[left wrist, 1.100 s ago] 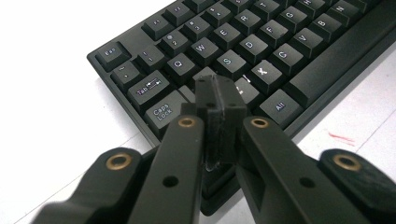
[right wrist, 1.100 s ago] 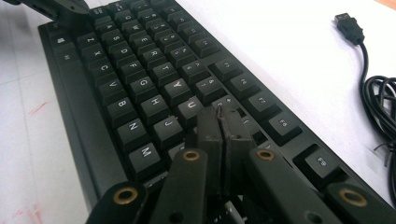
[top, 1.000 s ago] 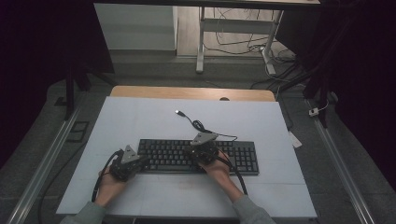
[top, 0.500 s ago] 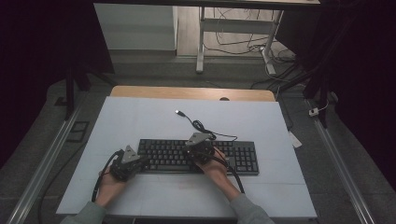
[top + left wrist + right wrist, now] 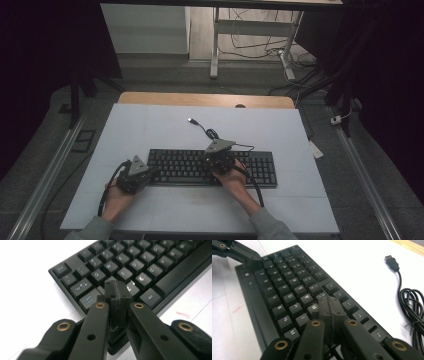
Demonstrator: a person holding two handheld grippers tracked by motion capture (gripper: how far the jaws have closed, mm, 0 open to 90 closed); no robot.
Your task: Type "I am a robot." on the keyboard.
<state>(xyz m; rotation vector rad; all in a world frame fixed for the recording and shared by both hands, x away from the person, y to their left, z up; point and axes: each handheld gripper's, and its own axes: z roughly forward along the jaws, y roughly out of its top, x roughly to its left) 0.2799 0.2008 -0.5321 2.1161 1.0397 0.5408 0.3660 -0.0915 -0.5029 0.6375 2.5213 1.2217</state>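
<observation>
High view places the keyboard [image 5: 212, 167] flat on the white worktop [image 5: 150, 125], long axis running left to right across our reach, with its cable [image 5: 212, 134] trailing away toward the far edge and ending in a loose plug [image 5: 191, 120].

We hold the left gripper [image 5: 145, 172] at the keyboard's left end and the right gripper [image 5: 220, 162] over the middle of the key field. On both, the jaws are pressed together with nothing between them, so each presents a single blunt tip.

Left gripper view shows our left gripper [image 5: 117, 291] tip above the keys just past Caps Lock [image 5: 88, 300]. Right gripper view shows our right gripper [image 5: 331, 306] tip next to the U key [image 5: 314, 307]; whether either tip actually touches a keycap we cannot tell.

We judge the work in hand to be key pressing. The keys lie directly below each tip, so the coming move is a short downward push. The left hand is nearer the left-end keys, the right hand nearer the centre rows.
</observation>
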